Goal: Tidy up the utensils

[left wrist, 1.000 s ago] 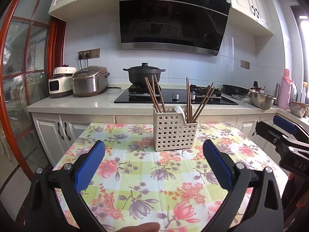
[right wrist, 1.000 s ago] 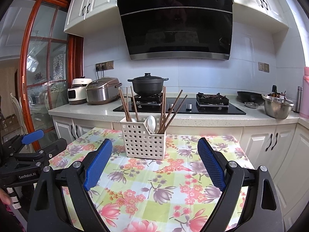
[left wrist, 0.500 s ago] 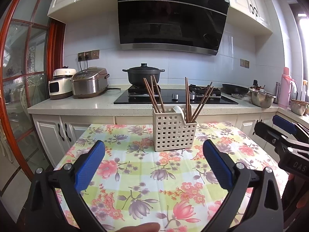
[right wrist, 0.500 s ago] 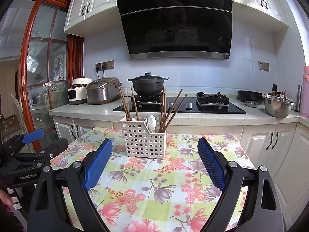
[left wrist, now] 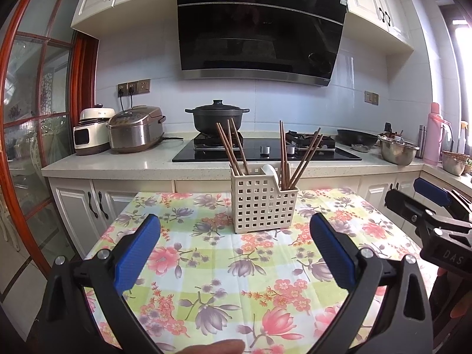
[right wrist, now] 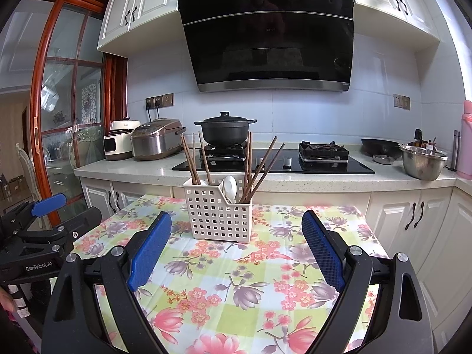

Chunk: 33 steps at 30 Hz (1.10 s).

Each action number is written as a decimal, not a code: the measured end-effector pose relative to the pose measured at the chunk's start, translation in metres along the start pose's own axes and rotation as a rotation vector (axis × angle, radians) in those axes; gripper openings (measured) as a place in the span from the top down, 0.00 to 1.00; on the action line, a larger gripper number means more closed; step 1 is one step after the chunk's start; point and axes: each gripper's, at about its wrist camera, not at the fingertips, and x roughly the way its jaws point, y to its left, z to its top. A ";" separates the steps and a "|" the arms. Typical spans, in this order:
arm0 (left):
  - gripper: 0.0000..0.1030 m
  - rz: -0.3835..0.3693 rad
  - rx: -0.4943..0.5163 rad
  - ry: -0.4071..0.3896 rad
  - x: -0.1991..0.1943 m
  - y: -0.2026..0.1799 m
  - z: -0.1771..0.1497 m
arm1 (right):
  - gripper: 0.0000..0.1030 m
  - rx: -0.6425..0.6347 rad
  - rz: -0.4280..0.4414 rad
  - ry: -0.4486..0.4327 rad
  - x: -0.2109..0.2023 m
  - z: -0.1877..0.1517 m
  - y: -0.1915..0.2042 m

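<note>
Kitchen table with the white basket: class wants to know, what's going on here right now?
A person holds a blue-padded hand-held gripper in each hand, left and right, both open and empty above the floral tablecloth. Neither touches the white perforated plastic basket, which stands upright holding brown wooden chopsticks and a white spoon. Nothing has been picked up yet.

bright daylight floods in from the right, blowing out the window (left wrist: 463, 29) and washing the wall tiles (right wrist: 436, 67) w/ glare. range hood (left wrist: 259, 29) glass shows dim reflections; shadows on the floral tablecloth (left wrist: 224, 265) are soft. sharp centre, strong fisheye bend + dark vignette at corners, cabinets (right wrist: 141, 8) curve.
</note>
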 end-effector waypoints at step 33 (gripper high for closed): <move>0.05 -0.005 0.007 -0.009 0.001 -0.001 0.001 | 0.18 -0.004 0.009 0.003 0.002 -0.003 0.001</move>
